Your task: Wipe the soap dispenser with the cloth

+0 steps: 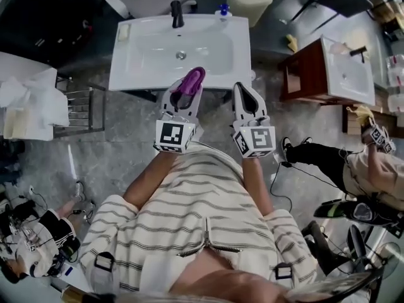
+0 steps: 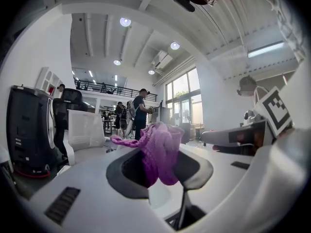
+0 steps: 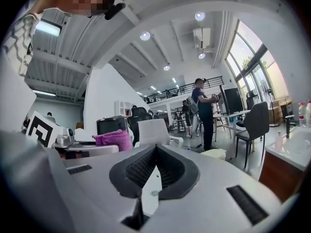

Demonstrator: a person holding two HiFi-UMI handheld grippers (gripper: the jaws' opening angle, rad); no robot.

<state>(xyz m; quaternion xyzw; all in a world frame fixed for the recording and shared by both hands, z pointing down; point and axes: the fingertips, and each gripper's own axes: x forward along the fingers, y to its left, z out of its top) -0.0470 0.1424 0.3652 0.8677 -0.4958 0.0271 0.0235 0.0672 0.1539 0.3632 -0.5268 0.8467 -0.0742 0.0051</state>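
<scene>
Both arms are reaching forward from the striped shirt, side by side, each hand holding its gripper level and pointing toward the white sink. Two grippers are showing, near each other, with their marker cubes facing the head camera.

The left gripper is clamping the one purple cloth. Its jaws are pinching the fabric, which is bunching up above the tips and drooping down between them. The right gripper is carrying nothing, and its ribbed pads are pressing together at the tip.

One soap dispenser, a small bottle with a blue top, is standing on the back rim of the sink, just right of the single black faucet. It is sitting across the basin from both grippers, well apart from their tips and roughly in line with the gap between them, so the cloth is not touching it.

A second sink on a brown cabinet is standing off to the right.
</scene>
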